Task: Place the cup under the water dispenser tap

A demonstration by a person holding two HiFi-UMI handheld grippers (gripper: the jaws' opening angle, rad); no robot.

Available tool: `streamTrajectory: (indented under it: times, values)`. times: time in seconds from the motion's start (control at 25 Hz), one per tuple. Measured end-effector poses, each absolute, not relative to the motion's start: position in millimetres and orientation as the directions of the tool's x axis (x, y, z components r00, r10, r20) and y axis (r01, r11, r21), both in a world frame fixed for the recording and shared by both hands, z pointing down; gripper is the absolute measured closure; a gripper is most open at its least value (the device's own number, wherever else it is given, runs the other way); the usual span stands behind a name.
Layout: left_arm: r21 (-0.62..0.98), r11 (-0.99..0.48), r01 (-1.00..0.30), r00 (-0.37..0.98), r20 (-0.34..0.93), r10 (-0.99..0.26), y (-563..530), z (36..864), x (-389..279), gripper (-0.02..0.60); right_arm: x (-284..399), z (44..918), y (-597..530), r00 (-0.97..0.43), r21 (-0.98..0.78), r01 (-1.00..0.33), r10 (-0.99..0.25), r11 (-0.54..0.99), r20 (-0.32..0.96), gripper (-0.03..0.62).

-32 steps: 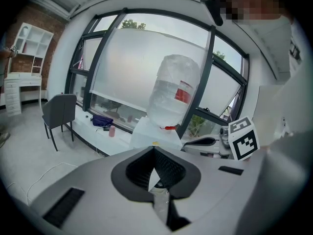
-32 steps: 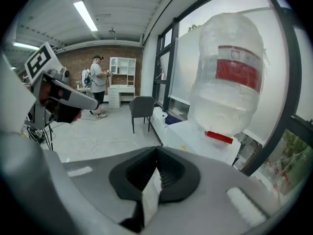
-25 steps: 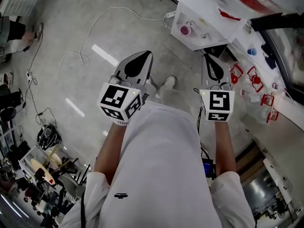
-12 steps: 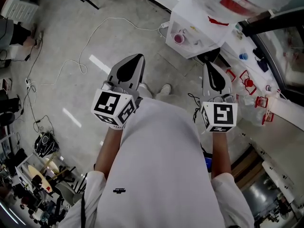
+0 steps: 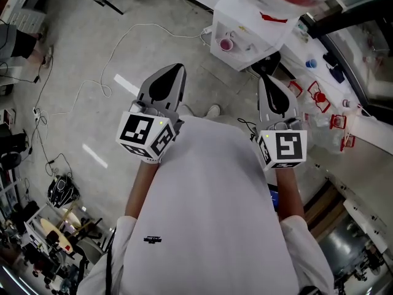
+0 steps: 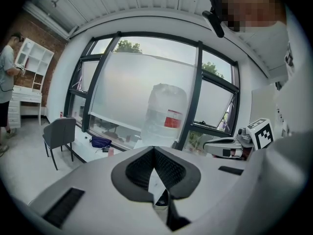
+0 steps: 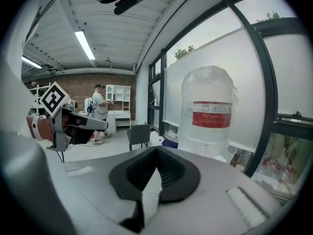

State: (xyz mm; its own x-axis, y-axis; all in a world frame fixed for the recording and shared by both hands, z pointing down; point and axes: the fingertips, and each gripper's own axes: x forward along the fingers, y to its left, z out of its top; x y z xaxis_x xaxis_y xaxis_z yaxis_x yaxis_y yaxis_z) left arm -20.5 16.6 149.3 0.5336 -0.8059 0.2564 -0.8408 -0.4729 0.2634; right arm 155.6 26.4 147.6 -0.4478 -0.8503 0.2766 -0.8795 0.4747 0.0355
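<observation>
The white water dispenser (image 5: 245, 26) stands at the top of the head view, and a small pink cup (image 5: 226, 44) sits in its recess. Its big clear bottle with a red label (image 6: 165, 112) (image 7: 209, 110) shows ahead in both gripper views. My left gripper (image 5: 177, 69) is held out in front of me, shut and empty, its jaw tips meeting. My right gripper (image 5: 266, 77) is beside it, also shut with nothing in it, closer to the dispenser. Neither gripper touches the cup. Each gripper view also shows the other gripper (image 6: 226, 147) (image 7: 68, 124).
A white cable (image 5: 123, 35) loops over the grey floor on the left. A counter with red-tagged items (image 5: 319, 97) runs along the right. A grey chair (image 6: 58, 133) stands by the window, and a person (image 6: 7, 84) is at white shelves far left. Cluttered gear lies at lower left (image 5: 58, 192).
Both grippers have lifted in front of me and stayed shut and empty. The dispenser and pink cup have shifted slightly left in the head view.
</observation>
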Motion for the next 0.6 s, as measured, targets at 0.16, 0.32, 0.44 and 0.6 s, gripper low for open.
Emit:
streamTrajectory:
  times: [0.16,0.32,0.44,0.6]
  values:
    - [0.257,-0.479,-0.839,0.536,0.243,-0.809,13.6,143.6,-22.5,0.581,138.9,147.8,25.4,-0.5,0.015,-0.852,-0.823,0.523,0.271,0.583]
    - [0.262,-0.478,-0.838,0.536,0.241,-0.809,16.7,144.2,-20.1,0.581,132.1,148.1,30.2,-0.523,0.028,-0.834,-0.806,0.551,0.276,0.583]
    - [0.262,-0.476,-0.839,0.535,0.243,-0.809,19.3,144.3,-21.9,0.581,131.0,145.3,30.4,-0.525,0.03,-0.833,-0.807,0.553,0.271,0.583]
    - [0.262,-0.475,-0.84,0.533,0.238,-0.812,19.9,143.3,-24.6,0.581,131.8,144.3,23.6,-0.533,0.018,-0.831,-0.806,0.556,0.258,0.583]
